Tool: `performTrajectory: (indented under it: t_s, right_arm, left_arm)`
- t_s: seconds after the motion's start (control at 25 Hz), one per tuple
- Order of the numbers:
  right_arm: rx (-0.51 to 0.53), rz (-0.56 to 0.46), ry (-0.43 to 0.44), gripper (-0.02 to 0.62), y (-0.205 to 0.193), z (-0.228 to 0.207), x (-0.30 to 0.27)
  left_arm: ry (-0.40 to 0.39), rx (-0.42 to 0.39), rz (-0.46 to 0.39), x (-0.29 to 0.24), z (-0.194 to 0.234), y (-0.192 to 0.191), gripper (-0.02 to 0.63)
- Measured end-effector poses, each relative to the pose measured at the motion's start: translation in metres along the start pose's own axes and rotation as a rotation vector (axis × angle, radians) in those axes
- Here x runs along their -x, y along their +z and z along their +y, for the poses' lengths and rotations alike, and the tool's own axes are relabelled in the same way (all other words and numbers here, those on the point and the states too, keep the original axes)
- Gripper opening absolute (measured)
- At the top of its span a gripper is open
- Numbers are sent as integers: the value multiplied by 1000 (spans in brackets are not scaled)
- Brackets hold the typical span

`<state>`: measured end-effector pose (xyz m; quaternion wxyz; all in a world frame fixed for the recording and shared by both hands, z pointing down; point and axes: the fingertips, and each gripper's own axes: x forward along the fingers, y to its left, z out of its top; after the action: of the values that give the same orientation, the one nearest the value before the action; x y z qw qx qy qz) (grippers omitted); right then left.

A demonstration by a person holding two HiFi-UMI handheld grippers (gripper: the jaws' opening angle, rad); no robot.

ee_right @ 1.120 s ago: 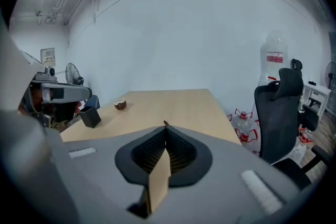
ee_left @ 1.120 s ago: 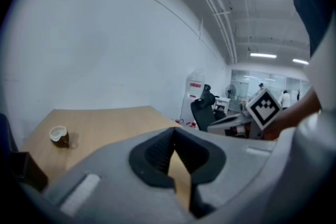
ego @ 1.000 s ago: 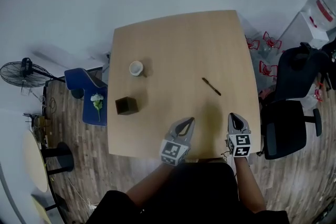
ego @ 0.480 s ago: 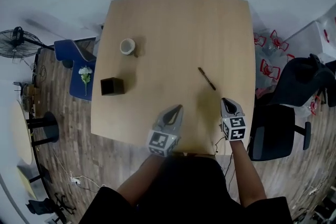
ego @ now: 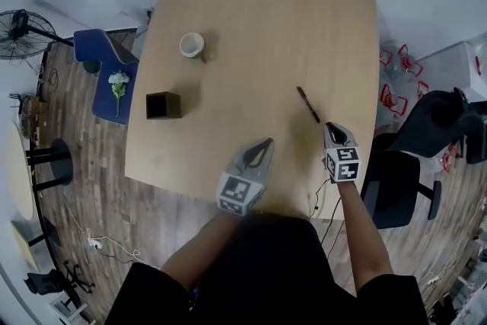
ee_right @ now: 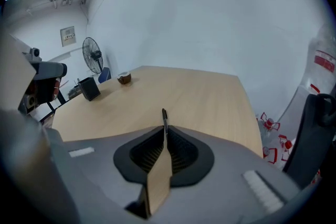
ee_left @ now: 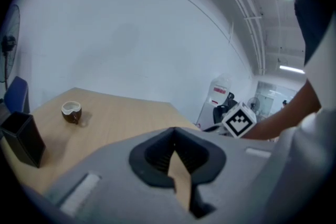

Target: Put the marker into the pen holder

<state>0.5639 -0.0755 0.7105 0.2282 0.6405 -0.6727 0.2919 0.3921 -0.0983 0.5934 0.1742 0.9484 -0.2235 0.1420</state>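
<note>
A black marker [ego: 308, 104] lies flat on the wooden table [ego: 251, 19], right of centre. My right gripper [ego: 332, 127] hovers just short of its near end. In the right gripper view the marker [ee_right: 164, 117] lies straight ahead of the right gripper [ee_right: 165, 131], whose jaws have just been opening to a narrow slit with nothing between them. The black square pen holder [ego: 163, 105] stands near the table's left edge and also shows as the pen holder [ee_left: 23, 139] at far left. My left gripper [ego: 266, 142] is shut and empty over the near table, and the left gripper [ee_left: 174, 131] points across it.
A small brown-and-white cup [ego: 191, 44] stands behind the pen holder. Off the table's left side are a blue chair [ego: 103, 57] with a white flower and a floor fan [ego: 19, 23]. A black office chair [ego: 426, 133] stands at the right.
Both grippers have moved forward and lower over the table. The right one has closed most of the distance to the marker's near end. The marker, holder and cup lie as before.
</note>
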Motion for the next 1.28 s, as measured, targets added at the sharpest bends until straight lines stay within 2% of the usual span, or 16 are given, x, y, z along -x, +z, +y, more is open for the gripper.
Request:
performTrajectory:
  t_s: [0.32,0.48,0.64,0.76,0.92,1.04,1.28]
  right_arm:
    - [126,101,100,97,16,-1,-66]
    - [198,183,158,100,9,6,-96]
    - [209,238,209,100,-3,14,-123]
    - [199,266,209,100,-6,16,-137]
    - [167,279,192,98,-7,18,-148]
    - [183,305,187,100,-18,17,-149]
    - [197,273,195,79,-22,21,-145]
  left_arm:
    - [35,47,-48,-4,20,5,3]
    - [52,45,-55,5,30,5,3]
    - [93,66,-57,11,44,-3,3]
    - [92,99,-63,15,48,-8,3]
    - [104,104,-56,30,43,-15,3]
    - [124,122,-44,41,33,-27,3]
    - [139,109,-10,58,16,-46,3]
